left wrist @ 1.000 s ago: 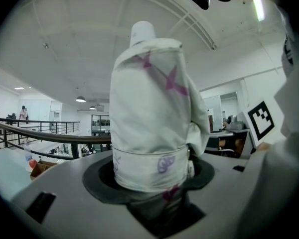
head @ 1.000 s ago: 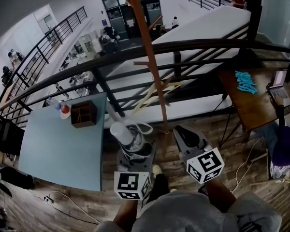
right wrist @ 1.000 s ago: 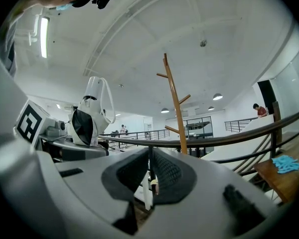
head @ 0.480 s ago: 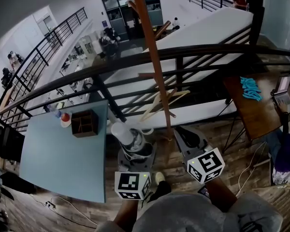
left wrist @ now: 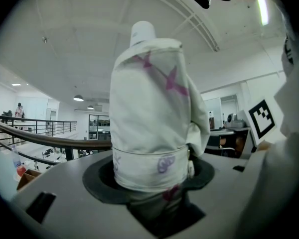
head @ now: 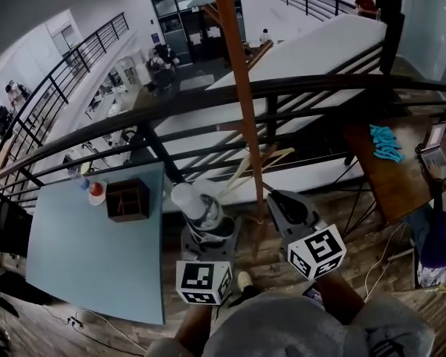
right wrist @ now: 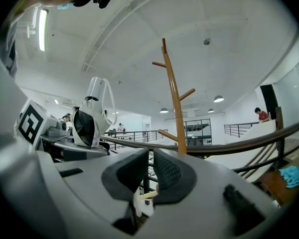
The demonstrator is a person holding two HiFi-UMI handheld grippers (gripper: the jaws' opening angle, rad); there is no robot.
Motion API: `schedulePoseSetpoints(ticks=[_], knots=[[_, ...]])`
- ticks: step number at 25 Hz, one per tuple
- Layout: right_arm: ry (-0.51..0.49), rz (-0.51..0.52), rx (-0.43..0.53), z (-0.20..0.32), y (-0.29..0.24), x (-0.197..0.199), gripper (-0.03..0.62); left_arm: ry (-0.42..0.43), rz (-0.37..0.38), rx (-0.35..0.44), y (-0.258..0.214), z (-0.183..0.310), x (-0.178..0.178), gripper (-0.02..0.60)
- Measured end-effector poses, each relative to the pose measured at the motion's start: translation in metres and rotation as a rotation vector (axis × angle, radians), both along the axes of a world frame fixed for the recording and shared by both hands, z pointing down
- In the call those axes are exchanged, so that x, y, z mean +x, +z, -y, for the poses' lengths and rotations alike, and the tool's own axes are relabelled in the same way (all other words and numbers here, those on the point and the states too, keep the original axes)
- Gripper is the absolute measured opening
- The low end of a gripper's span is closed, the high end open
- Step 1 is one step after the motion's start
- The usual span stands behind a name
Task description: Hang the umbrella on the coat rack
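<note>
Umbrella point(head: 195, 205): folded, white fabric with pink-purple markings, bound by a strap low on its body. It stands upright in the left gripper point(head: 207, 233), capped end uppermost. In the left gripper view the jaws are clamped on the lower part of the bundle, the fabric bulging above the pads.

Right gripper point(head: 286, 210): held just beside the left one, at about the same height. Its own view shows the two dark pads drawn close, only a thin slit between them, nothing gripped. It points toward the coat rack.

Coat rack point(head: 238, 88): a brown wooden pole with short angled pegs, upright, its foot on the plank floor point(head: 357, 274) just beyond the two grippers. Pale wooden braces spread from its lower part. The umbrella is near the pole's base, not touching it, and well below the pegs.

Surroundings: a dark metal railing point(head: 320, 80) curves behind the rack. To the person's left stands a pale blue table point(head: 97, 251) carrying a brown open box point(head: 126, 198) and a red-capped bottle point(head: 95, 190) beside it. To the right is a wooden desk point(head: 390, 177) with a turquoise item point(head: 385, 141) lying on it.
</note>
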State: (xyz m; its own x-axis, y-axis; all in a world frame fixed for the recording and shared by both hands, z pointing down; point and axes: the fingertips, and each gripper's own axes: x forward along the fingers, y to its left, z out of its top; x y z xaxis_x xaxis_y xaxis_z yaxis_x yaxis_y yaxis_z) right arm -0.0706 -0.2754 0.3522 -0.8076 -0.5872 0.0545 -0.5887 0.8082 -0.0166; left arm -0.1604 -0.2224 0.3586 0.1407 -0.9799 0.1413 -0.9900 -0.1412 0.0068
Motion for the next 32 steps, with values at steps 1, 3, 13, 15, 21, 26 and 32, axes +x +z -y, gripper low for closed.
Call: schedulePoseSetpoints(ticks=[1,3,13,15,21,26,32], knots=[[0.003,-0.001,0.002,0.003,-0.002,-0.003,0.043,0.002,-0.002,0.001,-0.001,0.003,-0.003,0.284],[0.006,-0.002,0.003,0.008,-0.004,-0.009,0.043,0.004,-0.004,0.001,-0.002,0.008,-0.009,0.284],[0.014,-0.011,-0.004,0.037,0.001,-0.031,0.043,0.020,-0.008,-0.009,0.001,0.039,-0.030,0.284],[0.016,-0.010,-0.006,0.042,0.001,-0.036,0.043,0.023,-0.012,-0.013,0.001,0.044,-0.034,0.284],[0.032,-0.013,-0.012,0.054,0.000,-0.050,0.043,0.039,-0.020,-0.023,0.006,0.056,-0.047,0.284],[0.050,-0.018,-0.006,0.064,0.002,-0.059,0.043,0.052,-0.020,-0.022,0.008,0.068,-0.058,0.284],[0.067,-0.029,0.009,0.078,0.002,-0.074,0.043,0.065,-0.029,-0.019,0.012,0.080,-0.074,0.284]])
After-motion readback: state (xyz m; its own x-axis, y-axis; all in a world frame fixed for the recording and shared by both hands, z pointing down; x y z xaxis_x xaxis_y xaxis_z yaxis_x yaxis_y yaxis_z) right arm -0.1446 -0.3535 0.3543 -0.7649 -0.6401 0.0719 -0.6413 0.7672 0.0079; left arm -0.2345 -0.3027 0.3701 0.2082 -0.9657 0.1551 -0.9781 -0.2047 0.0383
